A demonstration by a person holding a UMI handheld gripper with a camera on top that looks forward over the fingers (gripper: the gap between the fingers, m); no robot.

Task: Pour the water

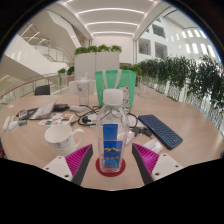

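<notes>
A clear plastic water bottle (113,128) with a white cap and a blue label stands upright on a round red coaster (111,167) on the pale wooden table (150,108). My gripper (113,160) is open. The bottle stands between the two fingers, with a small gap at either side of its base. The magenta pads (81,158) flank the bottle low down and do not press on it. A white mug (62,135) sits on the table to the left of the bottle, just beyond the left finger.
A dark keyboard (160,130) lies to the right of the bottle. Behind the bottle are a green bag (120,78) and a white box (85,68). Cables, papers and small devices (45,110) crowd the left side. Potted plants (180,72) line the far right.
</notes>
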